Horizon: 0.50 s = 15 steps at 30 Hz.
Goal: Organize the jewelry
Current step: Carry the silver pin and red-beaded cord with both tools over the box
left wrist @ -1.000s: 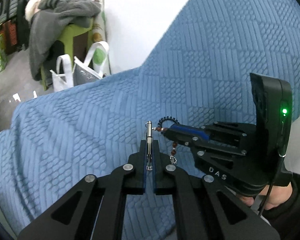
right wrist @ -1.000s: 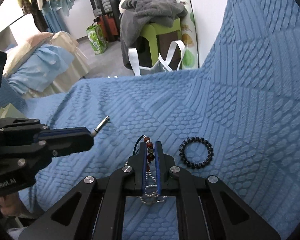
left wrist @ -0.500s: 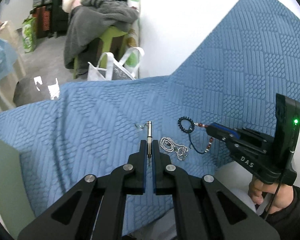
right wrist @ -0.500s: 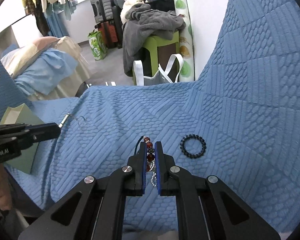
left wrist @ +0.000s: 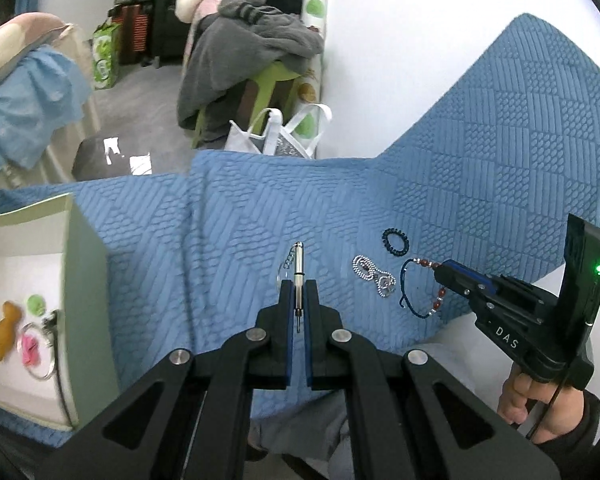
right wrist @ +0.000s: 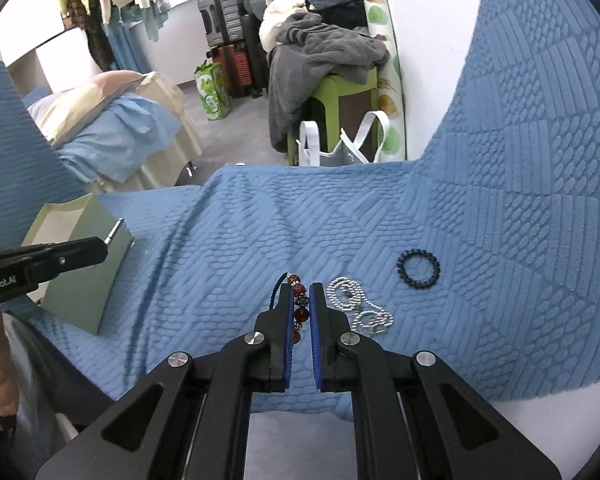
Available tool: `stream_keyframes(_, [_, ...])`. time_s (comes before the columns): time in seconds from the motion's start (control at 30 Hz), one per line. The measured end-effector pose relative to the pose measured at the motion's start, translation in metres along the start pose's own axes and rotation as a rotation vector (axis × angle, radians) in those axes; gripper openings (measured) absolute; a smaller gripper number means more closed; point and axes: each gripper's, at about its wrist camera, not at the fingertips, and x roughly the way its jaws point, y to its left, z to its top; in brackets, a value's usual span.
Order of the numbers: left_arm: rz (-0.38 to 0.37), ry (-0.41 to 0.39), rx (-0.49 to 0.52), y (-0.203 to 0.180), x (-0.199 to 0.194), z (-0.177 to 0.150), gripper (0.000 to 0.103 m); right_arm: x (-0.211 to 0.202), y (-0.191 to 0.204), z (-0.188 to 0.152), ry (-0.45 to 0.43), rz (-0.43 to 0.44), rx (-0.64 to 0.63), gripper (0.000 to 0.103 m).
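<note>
From the left wrist, the left claw (left wrist: pixel 298 296) is pinching a slim metal pendant (left wrist: pixel 298 270) whose chain loop dangles just beyond the tips. It could snag or slip free on the way to the open box (left wrist: pixel 72 280) off to the claw's left. That box holds a green piece, an orange piece, a pink piece and a ring, though blur hides detail.

From the right wrist, the right claw (right wrist: pixel 301 304) is pinching a red bead bracelet (right wrist: pixel 299 300). Its hanging cord may catch the silver chain (right wrist: pixel 356 308) lying just right of the tips, with the black ring (right wrist: pixel 418 269) farther right.
</note>
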Motion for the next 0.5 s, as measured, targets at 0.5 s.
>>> stream_keyframes(0.5, [0.064, -0.118, -0.035, 0.062, -0.109, 0.027, 0.003, -0.052, 0.103, 0.067, -0.135, 0.084, -0.073, 0.006])
